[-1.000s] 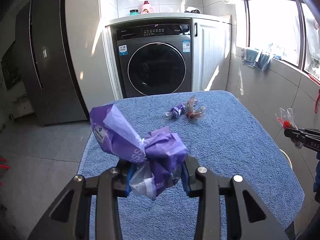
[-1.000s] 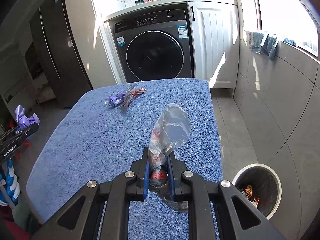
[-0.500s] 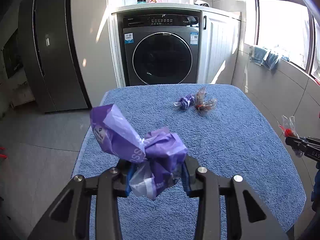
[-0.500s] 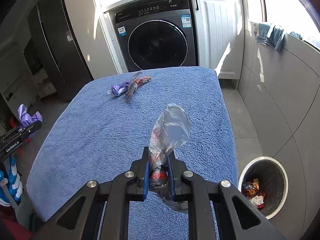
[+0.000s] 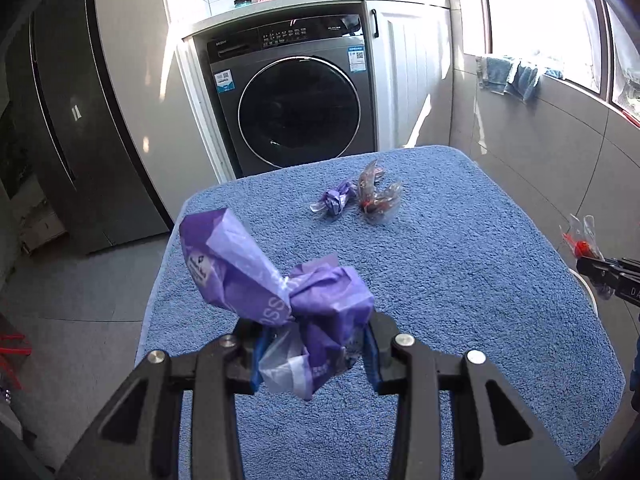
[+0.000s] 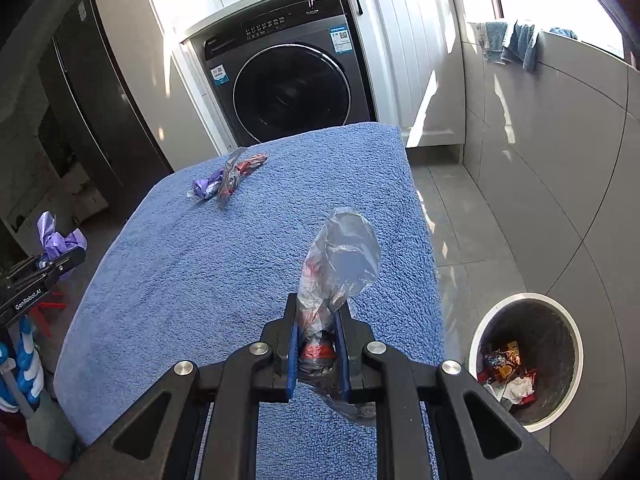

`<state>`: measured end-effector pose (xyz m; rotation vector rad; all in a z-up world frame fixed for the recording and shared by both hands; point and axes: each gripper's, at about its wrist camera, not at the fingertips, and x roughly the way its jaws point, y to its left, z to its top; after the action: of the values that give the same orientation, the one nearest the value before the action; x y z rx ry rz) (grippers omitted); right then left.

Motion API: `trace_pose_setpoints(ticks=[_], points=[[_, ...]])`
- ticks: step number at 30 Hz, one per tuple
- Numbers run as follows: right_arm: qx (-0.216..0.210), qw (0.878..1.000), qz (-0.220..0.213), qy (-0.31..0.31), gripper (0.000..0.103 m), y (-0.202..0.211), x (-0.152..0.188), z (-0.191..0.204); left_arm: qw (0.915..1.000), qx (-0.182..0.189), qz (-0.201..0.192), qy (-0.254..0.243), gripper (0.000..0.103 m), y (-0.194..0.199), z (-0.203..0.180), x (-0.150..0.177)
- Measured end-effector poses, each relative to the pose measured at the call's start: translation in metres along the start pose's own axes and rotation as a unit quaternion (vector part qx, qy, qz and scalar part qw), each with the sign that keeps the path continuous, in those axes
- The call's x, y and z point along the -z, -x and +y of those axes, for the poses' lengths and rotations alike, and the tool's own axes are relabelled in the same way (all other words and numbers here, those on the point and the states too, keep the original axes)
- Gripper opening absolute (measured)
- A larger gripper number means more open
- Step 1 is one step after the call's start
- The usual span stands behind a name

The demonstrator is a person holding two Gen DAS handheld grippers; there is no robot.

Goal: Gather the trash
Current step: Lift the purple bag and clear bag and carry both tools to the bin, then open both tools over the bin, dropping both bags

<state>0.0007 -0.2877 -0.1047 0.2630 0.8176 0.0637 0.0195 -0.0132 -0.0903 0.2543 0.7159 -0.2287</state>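
Note:
My left gripper [image 5: 314, 354] is shut on a crumpled purple wrapper [image 5: 256, 276], held above the near edge of the blue-towelled table [image 5: 460, 280]. My right gripper [image 6: 318, 344] is shut on a clear wrapper with red print [image 6: 340, 264], above the table's right near edge [image 6: 200, 272]. Two more pieces lie at the far end: a small purple wrapper [image 5: 334, 202] and a clear red-brown wrapper [image 5: 376, 200], also seen in the right wrist view as purple [image 6: 206, 186] and clear [image 6: 240, 170]. A round trash bin [image 6: 524, 360] holding wrappers stands on the floor, right of the table.
A dark washing machine [image 5: 296, 108] under a white counter stands behind the table. A tall dark fridge [image 5: 68, 120] is at the left. A tiled half wall with blue cloths [image 5: 508, 76] runs along the right. Red and blue items [image 6: 24, 344] stand low left.
Both grippers have risen and tilted downward, each still gripping its wrapper. The trash bin has come further into the right wrist view.

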Motion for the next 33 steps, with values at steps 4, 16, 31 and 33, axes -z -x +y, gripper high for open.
trace_pose_setpoints(ticks=[4,16,31,33], points=[[0.007,1.0,-0.01,-0.023,0.015,0.008,0.004,-0.029,0.9993,0.003,0.0,-0.038,0.036,-0.002,-0.031,-0.014],[0.073,0.99,-0.047,-0.109,0.015,0.049,0.026,-0.145,0.9727,0.196,0.044,-0.115,0.038,-0.02,-0.169,-0.059],[0.132,0.971,0.014,-0.2,0.017,0.007,0.068,-0.288,0.8889,0.364,0.19,-0.202,0.039,-0.114,-0.419,-0.067],[0.134,0.968,0.025,-0.211,0.017,-0.002,0.074,-0.3,0.883,0.371,0.209,-0.198,0.042,-0.127,-0.434,-0.064]])
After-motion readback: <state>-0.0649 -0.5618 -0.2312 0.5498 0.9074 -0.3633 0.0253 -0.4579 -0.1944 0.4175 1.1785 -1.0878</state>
